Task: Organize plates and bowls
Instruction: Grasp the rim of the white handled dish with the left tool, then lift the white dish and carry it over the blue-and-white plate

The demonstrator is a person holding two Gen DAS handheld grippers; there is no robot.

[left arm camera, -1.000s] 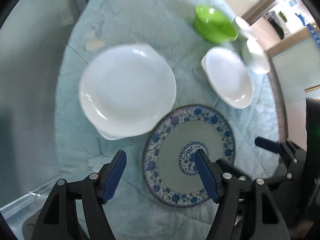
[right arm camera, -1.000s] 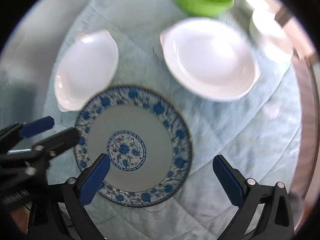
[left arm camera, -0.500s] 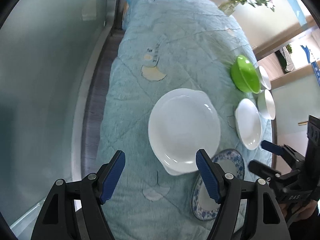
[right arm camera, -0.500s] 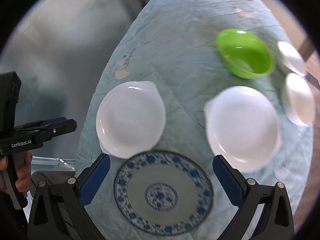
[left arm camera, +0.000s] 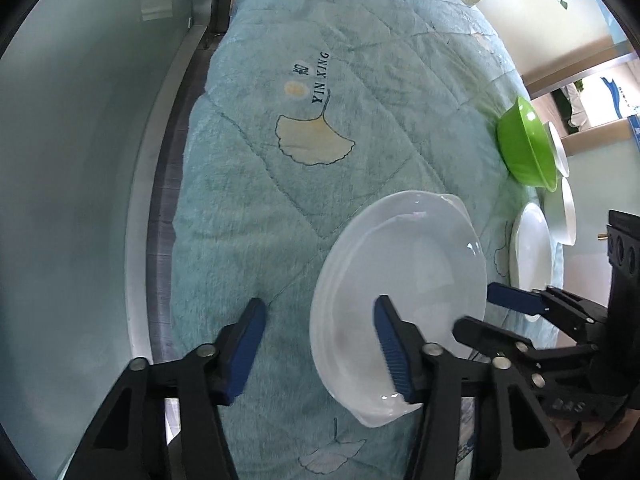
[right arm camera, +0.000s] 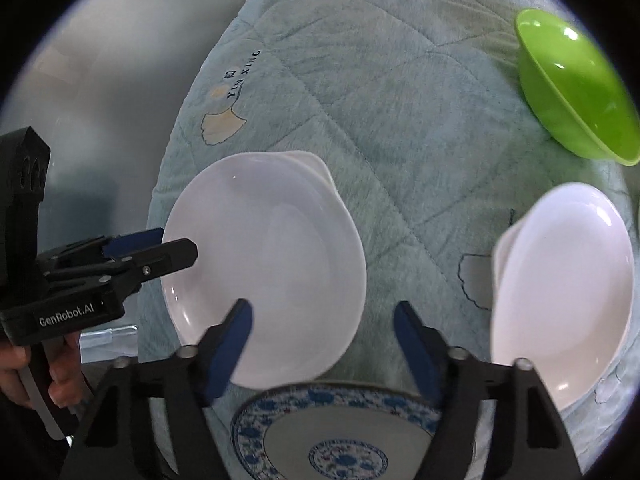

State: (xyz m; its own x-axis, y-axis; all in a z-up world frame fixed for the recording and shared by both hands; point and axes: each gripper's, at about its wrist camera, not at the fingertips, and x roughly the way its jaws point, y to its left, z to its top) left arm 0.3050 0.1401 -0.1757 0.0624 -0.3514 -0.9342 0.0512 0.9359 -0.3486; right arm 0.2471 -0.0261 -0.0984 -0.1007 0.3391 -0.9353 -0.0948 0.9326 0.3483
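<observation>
Cropping blue plate point(right arm camera: 344, 432) at btm edge; far white bowls hidden behind green bowl point(left arm camera: 528, 148).

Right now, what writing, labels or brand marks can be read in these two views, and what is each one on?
"YIN XING": stitched on the blue quilt beside a yellow leaf; the small characters above it are too small to read.
"GenRobot.AI": white lettering on the body of the left gripper, seen from the right wrist.
Raised letters on the right gripper, seen from the left wrist: too blurred to read.

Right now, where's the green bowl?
In the right wrist view, the green bowl sits upper right on the teal quilt, just beyond the white dish on that side.
</observation>
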